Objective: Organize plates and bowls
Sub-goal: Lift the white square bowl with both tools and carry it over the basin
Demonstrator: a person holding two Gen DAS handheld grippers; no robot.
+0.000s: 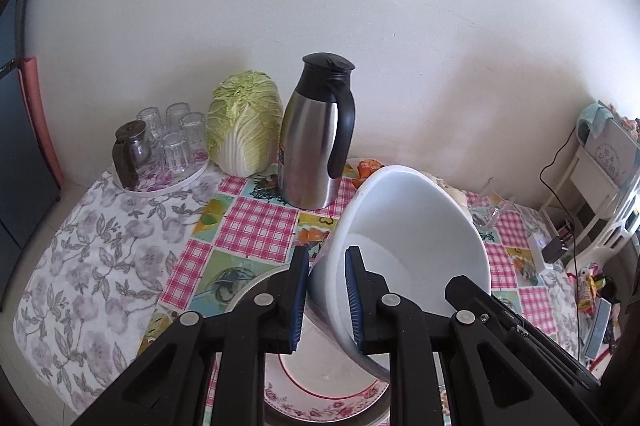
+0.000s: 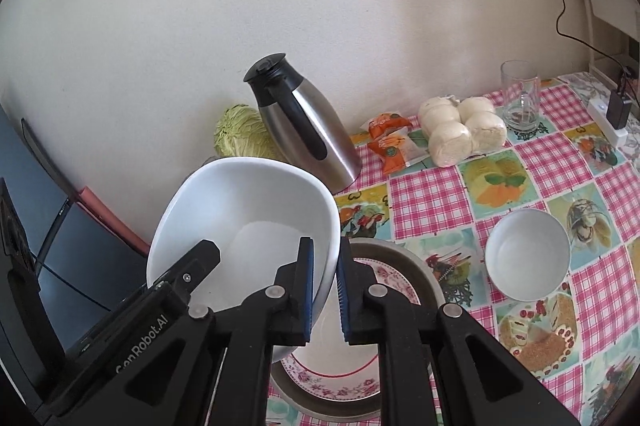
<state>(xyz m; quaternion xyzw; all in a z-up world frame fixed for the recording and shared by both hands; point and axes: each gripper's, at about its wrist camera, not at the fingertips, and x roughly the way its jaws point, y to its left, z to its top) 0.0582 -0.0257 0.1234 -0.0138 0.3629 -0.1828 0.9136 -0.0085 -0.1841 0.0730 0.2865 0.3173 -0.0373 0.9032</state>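
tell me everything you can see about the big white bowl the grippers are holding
The big white bowl is plain, smooth and glossy, ceramic or plastic by its look, with a flat bottom and nothing inside. It is tilted, lifted above a floral plate. The left gripper and the right gripper each clamp its rim on opposite sides, one pad inside, one outside. Nothing else touches it.

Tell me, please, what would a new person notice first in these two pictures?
First, the large white bowl, held tilted in the air by both grippers, left gripper and right gripper, each clamped on its rim. Below it lies a floral plate. Behind stands a steel thermos jug near the wall.
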